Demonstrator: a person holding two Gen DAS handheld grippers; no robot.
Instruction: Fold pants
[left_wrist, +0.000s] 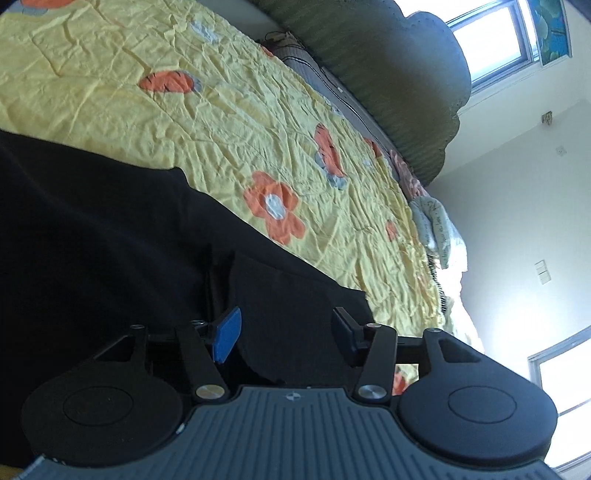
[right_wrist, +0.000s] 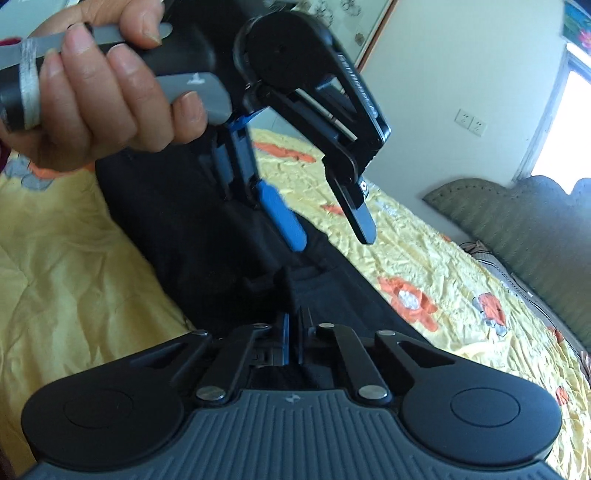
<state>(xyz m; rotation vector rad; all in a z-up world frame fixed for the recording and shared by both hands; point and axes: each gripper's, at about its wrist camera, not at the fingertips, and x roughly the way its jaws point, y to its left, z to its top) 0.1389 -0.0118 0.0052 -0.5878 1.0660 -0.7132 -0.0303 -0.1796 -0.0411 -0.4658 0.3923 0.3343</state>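
Black pants (left_wrist: 110, 240) lie spread on a yellow flowered bedspread (left_wrist: 110, 92). In the left wrist view my left gripper (left_wrist: 286, 332) hovers open over the pants' edge, its blue pads (left_wrist: 227, 334) well apart and nothing between them. The right wrist view shows that same left gripper (right_wrist: 325, 229), held by a hand (right_wrist: 103, 99) just above the pants (right_wrist: 207, 251), its fingers spread. Below it my right gripper (right_wrist: 293, 332) is shut, with a raised fold of the black fabric pinched between its pads.
The bedspread (right_wrist: 74, 258) reaches far on both sides of the pants. A green padded headboard (right_wrist: 535, 229) runs along the bed's far end, with a pale bundle of cloth (left_wrist: 439, 229) near it. Bright windows (left_wrist: 487, 37) and white walls lie beyond.
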